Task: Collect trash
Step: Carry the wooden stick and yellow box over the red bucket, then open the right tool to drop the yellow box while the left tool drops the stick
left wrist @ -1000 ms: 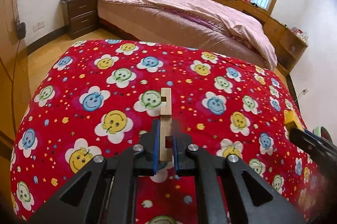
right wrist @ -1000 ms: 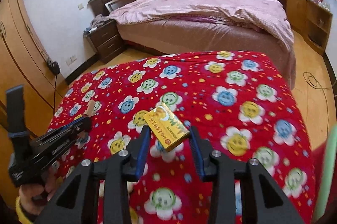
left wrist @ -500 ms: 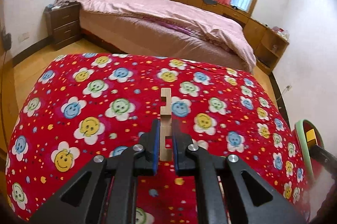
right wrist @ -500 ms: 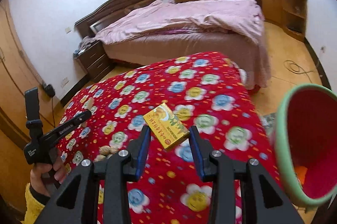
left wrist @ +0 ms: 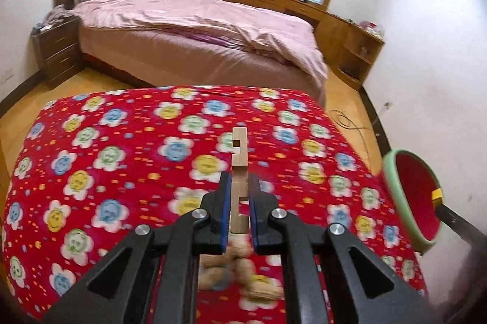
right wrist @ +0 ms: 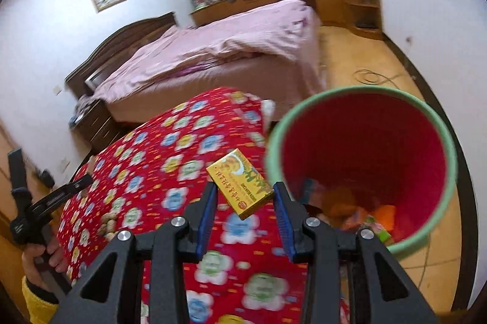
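Yellow box, a small printed carton, sits tilted between the fingers of the right gripper, clenched at its corners, held in the air above the near right edge of the red flowered cloth. Just right of it stands the bin, green rim, red inside, scraps already at the bottom. Step in hand, as I judge it: carrying the box to the bin; next calls for moving right past the rim, then letting go. Left gripper grips a notched wooden piece upright, its end poking beyond the fingers. Peanuts lie on the cloth below, uncollected.
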{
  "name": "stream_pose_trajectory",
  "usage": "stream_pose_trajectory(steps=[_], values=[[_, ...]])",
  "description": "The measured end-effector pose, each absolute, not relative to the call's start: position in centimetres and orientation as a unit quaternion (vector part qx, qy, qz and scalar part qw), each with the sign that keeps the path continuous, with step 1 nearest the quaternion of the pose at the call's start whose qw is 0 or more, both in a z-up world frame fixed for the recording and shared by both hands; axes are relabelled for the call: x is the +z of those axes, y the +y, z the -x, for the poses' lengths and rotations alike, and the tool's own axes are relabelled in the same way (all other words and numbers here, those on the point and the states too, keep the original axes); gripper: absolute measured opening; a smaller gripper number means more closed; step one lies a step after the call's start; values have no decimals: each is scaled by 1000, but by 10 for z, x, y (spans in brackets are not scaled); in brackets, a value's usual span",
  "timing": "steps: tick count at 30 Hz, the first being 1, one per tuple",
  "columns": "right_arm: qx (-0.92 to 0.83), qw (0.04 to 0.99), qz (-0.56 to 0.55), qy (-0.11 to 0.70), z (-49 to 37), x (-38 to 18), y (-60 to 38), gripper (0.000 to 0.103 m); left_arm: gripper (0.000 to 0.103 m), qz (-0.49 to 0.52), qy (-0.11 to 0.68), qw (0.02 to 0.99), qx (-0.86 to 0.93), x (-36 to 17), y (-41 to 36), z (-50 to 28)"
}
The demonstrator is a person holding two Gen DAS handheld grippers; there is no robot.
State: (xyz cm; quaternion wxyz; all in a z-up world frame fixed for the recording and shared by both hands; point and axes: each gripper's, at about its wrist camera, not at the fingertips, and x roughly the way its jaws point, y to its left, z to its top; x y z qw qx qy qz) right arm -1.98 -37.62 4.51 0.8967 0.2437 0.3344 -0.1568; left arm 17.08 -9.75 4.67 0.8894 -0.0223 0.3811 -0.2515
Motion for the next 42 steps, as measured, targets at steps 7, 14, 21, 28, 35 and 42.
stream_pose_trajectory(steps=[7, 14, 21, 28, 35, 42], values=[[-221, 872, -277, 337, 54, 33, -422, 40, 10, 11, 395, 871, -293, 51, -143, -150], [-246, 857, -307, 332, 78, 18, -453, 41, 10, -2, 416, 845, -336, 50, -195, -133], [-248, 854, -329, 317, 93, 13, -472, 42, 10, -30, 416, 829, -373, 58, -245, -108], [-237, 858, -333, 312, 102, 10, -486, 46, 10, -47, 420, 815, -396, 57, -284, -93], [-229, 869, -332, 288, 112, 16, -496, 48, 10, -64, 425, 797, -424, 49, -329, -79], [-223, 874, -332, 274, 121, 16, -508, 49, 10, -81, 440, 782, -434, 32, -369, -73]])
